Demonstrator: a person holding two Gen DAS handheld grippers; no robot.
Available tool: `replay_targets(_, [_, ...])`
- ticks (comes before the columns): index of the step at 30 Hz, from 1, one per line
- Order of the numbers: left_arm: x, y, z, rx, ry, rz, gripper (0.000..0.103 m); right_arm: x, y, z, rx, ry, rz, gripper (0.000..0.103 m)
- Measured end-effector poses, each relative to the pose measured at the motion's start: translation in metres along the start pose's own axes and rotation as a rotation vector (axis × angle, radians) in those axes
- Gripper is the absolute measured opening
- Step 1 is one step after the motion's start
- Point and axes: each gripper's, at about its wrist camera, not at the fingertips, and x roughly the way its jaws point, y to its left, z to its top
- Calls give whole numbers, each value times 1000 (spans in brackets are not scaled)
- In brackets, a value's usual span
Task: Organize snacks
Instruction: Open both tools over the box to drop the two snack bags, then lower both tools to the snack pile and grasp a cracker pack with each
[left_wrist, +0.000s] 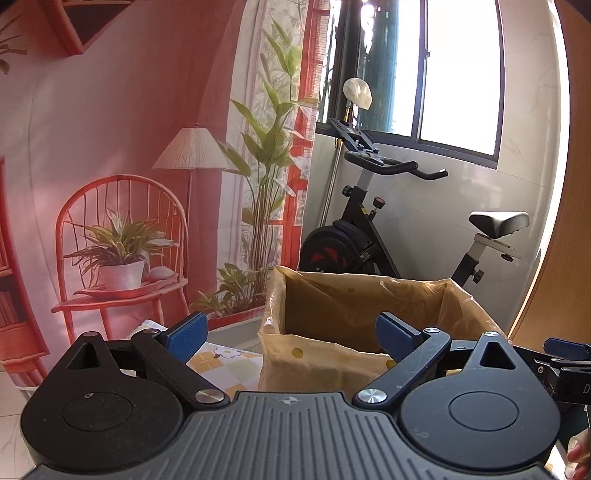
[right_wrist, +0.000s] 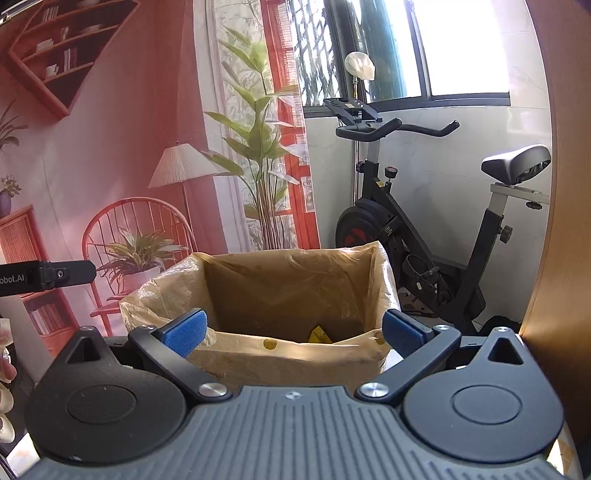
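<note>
Two blue-padded fingers of the left gripper (left_wrist: 291, 338) stand spread wide apart in the left wrist view, with nothing between them. Straight ahead, toward twelve o'clock, sits a box lined with a yellowish plastic bag (left_wrist: 354, 317); the bag's rim is folded over the box's near wall, which shows a few yellow dots. What lies at the bottom of the bag is hidden from this view. At about ten o'clock a patch of checkered cloth with a flower print (left_wrist: 225, 360) shows just beyond the left finger. At three o'clock, at the picture's edge, the right gripper (left_wrist: 565, 352) reaches in beside the box. Behind the box stands an exercise bike (left_wrist: 369, 236) under a window (left_wrist: 436, 74), and a printed backdrop (left_wrist: 129, 147) of a red chair, lamp and plants fills the nine-to-eleven side.

From the right wrist view, the right gripper (right_wrist: 295, 336) is likewise spread wide and empty-handed. The lined box (right_wrist: 291, 280) sits at twelve o'clock, just beyond the fingertips, and a small yellow snack packet (right_wrist: 318, 335) lies at its bottom near the front wall. At nine o'clock the dark body of the left gripper (right_wrist: 48, 277) juts in from the edge; its fingers are out of sight here. The exercise bike (right_wrist: 424, 229) stands at two o'clock behind the box.
</note>
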Motion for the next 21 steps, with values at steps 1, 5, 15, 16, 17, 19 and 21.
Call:
replay_targets(1, [-3,2,-2,3,-3,-5,99,-3,0,-3,11,-3,3,103])
replay_targets(5, [-14,8,-12,15,-4,-22,98,-17,-2,-17,42,-21,8,103])
replay_targets(15, [-35,26,-47,-32,19,-13,98,-44,-4,-54,48,-53,-9,103])
replay_targets(16, [-36,27,-51,-41,24,-14,98,-46,-4,-59,44,-55,-11,103])
replay_targets(17, [-38,28,-56,-45,28,-16,97,-48,-3,-62,39,-57,-11,103])
replay_targets(19, [-41,28,-65,-40,33,-21,97,-51,-2,-71,31,-58,-12,103])
replay_targets(21, [-44,27,-72,-30,36,-22,97,-54,-2,-79,34,-62,-5,103])
